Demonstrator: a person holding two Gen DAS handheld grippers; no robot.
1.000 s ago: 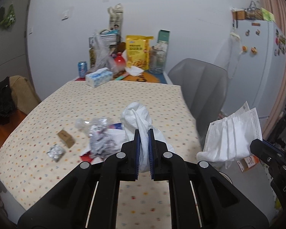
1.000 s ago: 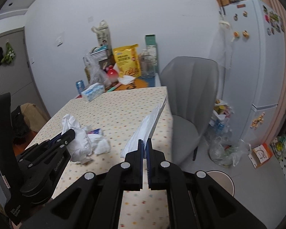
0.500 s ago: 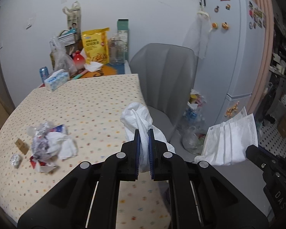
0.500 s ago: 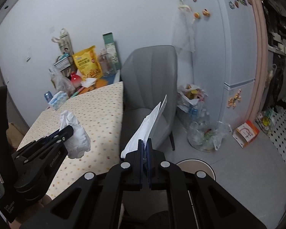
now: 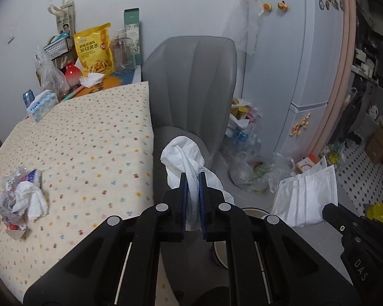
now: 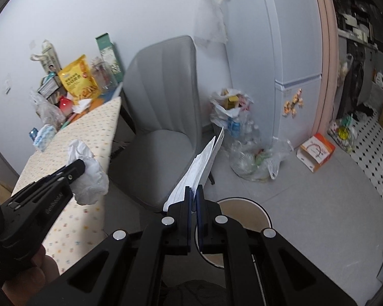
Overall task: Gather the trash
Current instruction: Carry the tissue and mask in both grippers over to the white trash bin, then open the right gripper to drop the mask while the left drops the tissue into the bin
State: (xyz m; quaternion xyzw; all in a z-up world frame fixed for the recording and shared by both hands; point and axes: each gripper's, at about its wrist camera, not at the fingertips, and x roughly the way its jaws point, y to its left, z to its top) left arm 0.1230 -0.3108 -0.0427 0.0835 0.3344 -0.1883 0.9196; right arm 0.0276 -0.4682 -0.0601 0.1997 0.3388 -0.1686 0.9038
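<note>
**Carrying trash to the bin**

Left gripper [image 5: 191,178] clenches a crumpled tissue [image 5: 183,158]; right gripper [image 6: 193,191] clenches a face mask [image 6: 204,160], both past the desk's [image 5: 89,132] right edge. Next (my guess): lower over the round bin [image 6: 245,206], release.

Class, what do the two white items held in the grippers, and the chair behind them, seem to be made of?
Crumpled tissue: soft matte paper, judging by its limp creases. Face mask: probably non-woven fabric, shown by regular pleats and a stitched edge. Grey chair: smooth upholstery with a slight sheen, possibly faux leather, with stitched vertical seams.
</note>
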